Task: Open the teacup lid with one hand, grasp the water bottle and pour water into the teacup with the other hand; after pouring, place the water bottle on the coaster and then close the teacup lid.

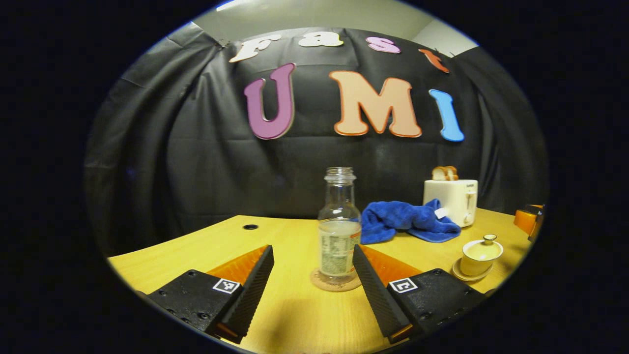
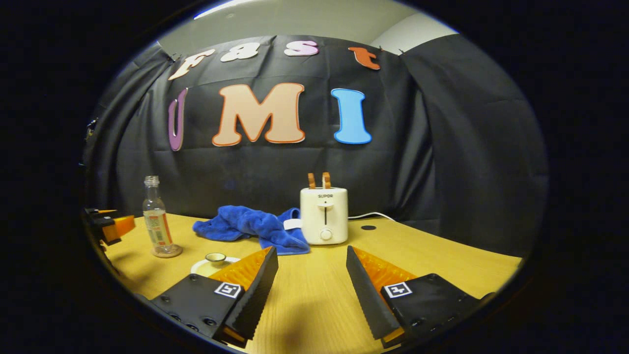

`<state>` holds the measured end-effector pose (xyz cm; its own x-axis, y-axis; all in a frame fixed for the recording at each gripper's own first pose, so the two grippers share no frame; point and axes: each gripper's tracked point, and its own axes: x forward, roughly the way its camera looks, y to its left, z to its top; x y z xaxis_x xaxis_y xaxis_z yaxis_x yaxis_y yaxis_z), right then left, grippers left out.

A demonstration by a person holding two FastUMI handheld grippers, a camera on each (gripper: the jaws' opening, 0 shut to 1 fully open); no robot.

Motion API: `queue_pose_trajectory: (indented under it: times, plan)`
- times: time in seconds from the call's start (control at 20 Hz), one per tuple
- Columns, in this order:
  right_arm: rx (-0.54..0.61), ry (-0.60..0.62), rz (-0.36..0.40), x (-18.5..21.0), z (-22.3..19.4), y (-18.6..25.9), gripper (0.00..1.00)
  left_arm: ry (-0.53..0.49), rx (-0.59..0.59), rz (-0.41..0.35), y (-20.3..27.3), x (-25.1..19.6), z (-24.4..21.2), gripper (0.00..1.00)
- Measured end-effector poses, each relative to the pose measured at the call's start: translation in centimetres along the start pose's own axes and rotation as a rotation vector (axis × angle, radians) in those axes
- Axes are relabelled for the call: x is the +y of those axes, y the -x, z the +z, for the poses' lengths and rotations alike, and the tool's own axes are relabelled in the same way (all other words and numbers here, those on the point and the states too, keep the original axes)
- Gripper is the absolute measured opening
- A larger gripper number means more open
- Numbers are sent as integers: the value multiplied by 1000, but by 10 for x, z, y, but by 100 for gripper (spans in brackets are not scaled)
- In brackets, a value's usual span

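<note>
A clear, uncapped water bottle (image 1: pixel 338 233) with a label stands upright on a round cork coaster (image 1: pixel 335 282), just ahead of my left gripper (image 1: pixel 311 275), whose jaws are open with nothing between them. The cream teacup (image 1: pixel 479 255) with its knobbed lid on rests on a saucer at the right. In the right gripper view the bottle (image 2: pixel 156 219) stands on the coaster (image 2: pixel 166 252) at the far left. The lidded teacup (image 2: pixel 213 262) peeks out behind my right gripper's left finger. My right gripper (image 2: pixel 311 282) is open over bare table. The left gripper (image 2: pixel 110 226) shows at the left edge.
A crumpled blue cloth (image 1: pixel 405 221) lies behind the bottle, beside a white toaster (image 1: pixel 457 200) holding bread slices. The wooden table (image 1: pixel 295 314) has a cable hole (image 1: pixel 250 227) at the back left. In the right gripper view the toaster (image 2: pixel 324 215) stands straight ahead.
</note>
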<state>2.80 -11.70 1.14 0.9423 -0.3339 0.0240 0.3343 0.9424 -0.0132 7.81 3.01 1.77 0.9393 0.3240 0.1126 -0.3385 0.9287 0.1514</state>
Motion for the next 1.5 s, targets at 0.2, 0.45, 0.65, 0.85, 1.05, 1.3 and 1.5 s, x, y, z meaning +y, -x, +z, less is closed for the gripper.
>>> queue_pose_trajectory:
  times: [0.2,0.45,0.65,0.85,1.05,1.3,1.5]
  plan:
    - [-1,2,-63,-11,1,2,89,-2,1,117,22,18,1,94]
    - [-4,4,-100,-20,3,8,89,-2,-1,87,31,13,1,93]
    - [-4,5,-122,-25,2,9,89,-2,0,101,34,15,1,94]
    - [-4,5,-122,-25,2,10,89,-1,0,96,33,14,1,94]
    - [-4,5,-122,-25,3,9,89,-1,-1,91,33,13,1,94]
    - [-4,5,-121,-25,3,9,89,-1,0,90,33,12,0,94]
    - [-4,4,-121,-25,2,9,89,0,-1,89,32,13,0,94]
